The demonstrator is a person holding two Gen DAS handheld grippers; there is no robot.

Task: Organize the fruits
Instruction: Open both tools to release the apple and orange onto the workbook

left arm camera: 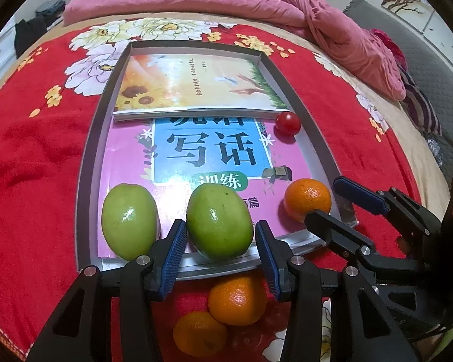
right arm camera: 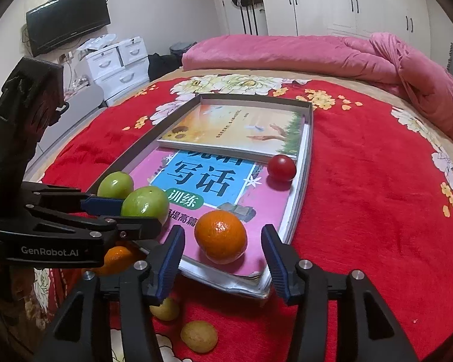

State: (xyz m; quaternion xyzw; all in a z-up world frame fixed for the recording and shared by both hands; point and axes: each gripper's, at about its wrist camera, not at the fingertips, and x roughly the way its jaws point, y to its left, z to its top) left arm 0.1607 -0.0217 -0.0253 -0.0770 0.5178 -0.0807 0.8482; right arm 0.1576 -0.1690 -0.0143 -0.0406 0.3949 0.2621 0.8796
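You've got four fruits on the shallow tray (left arm camera: 87, 163) already: two green fruits along the near edge, one at the left corner (left arm camera: 129, 221) and one in the middle (left arm camera: 219, 221), an orange (left arm camera: 307, 199) at the near right corner, and a small red tomato (left arm camera: 287, 122) further back by the right wall, all sitting on the pink book (left arm camera: 126, 166) that lines the tray. Still waiting on the red blanket (left arm camera: 39, 157) in front of the tray: two more oranges, one (left arm camera: 237, 298) just outside the rim and another (left arm camera: 200, 333) touching it, plus two small yellowish fruits (right arm camera: 199, 336) seen from your right wrist. So you're roughly halfway, I'd say.

Your left gripper (left arm camera: 220, 253) sits low at the near rim, fingers spread wide either side of the middle green fruit, pads clear of it, holding nothing. Your right gripper (right arm camera: 223, 261) is level beside it, reaching in from the right, jaws equally wide around the orange in the tray without touching it, also empty. Both look freshly placed or about to be grasped; can't tell which
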